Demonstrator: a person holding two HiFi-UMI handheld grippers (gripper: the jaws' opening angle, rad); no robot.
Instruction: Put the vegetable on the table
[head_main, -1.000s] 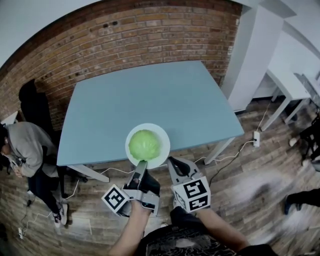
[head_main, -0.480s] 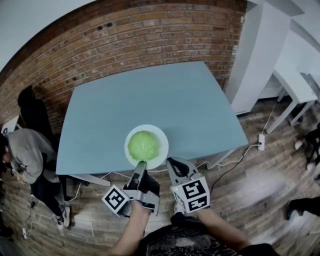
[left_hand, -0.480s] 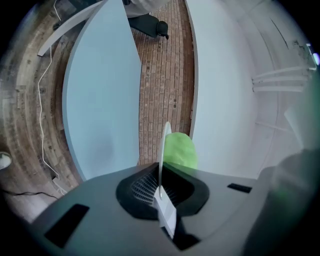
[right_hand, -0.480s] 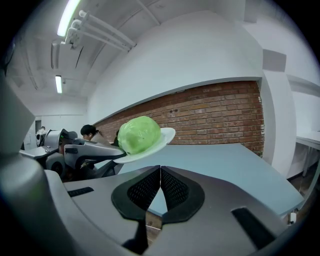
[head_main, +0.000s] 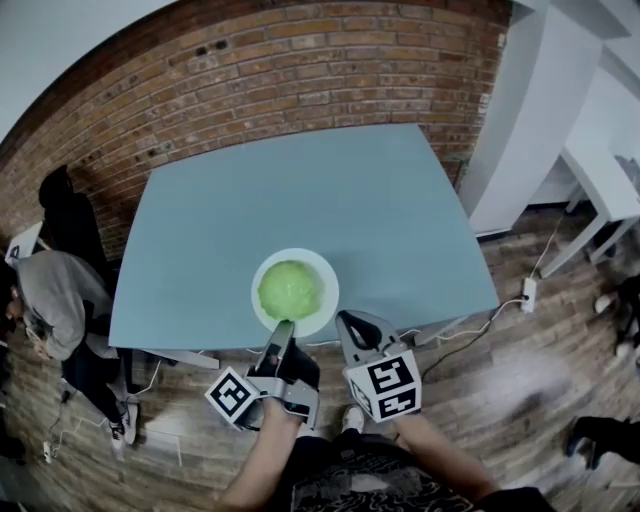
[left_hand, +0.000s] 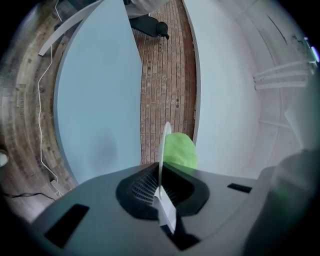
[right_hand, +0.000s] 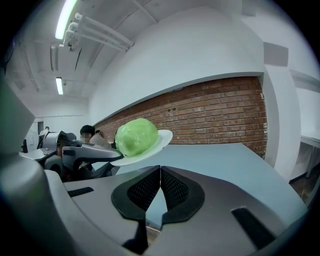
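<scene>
A green cabbage (head_main: 290, 289) lies on a white plate (head_main: 325, 301) over the near edge of the light blue table (head_main: 300, 200). My left gripper (head_main: 283, 331) is shut on the plate's near rim. In the left gripper view the plate (left_hand: 163, 145) shows edge-on between the jaws of that gripper (left_hand: 160, 186), with the cabbage (left_hand: 179, 151) behind it. My right gripper (head_main: 352, 324) hangs just right of the plate, shut and holding nothing. In the right gripper view the plate (right_hand: 161, 138) tilts in the air above table level, the cabbage (right_hand: 136, 136) on it, ahead of the shut right gripper (right_hand: 160, 172).
A person in a grey top (head_main: 55, 300) sits left of the table. A brick wall (head_main: 300, 70) runs behind it. A white pillar (head_main: 520, 120) and a white table (head_main: 605, 185) stand to the right. A power strip (head_main: 528, 293) and cables lie on the wooden floor.
The plate with the cabbage stays in my left gripper at about the same place. The view has shifted a little; people at the right edge have moved.
</scene>
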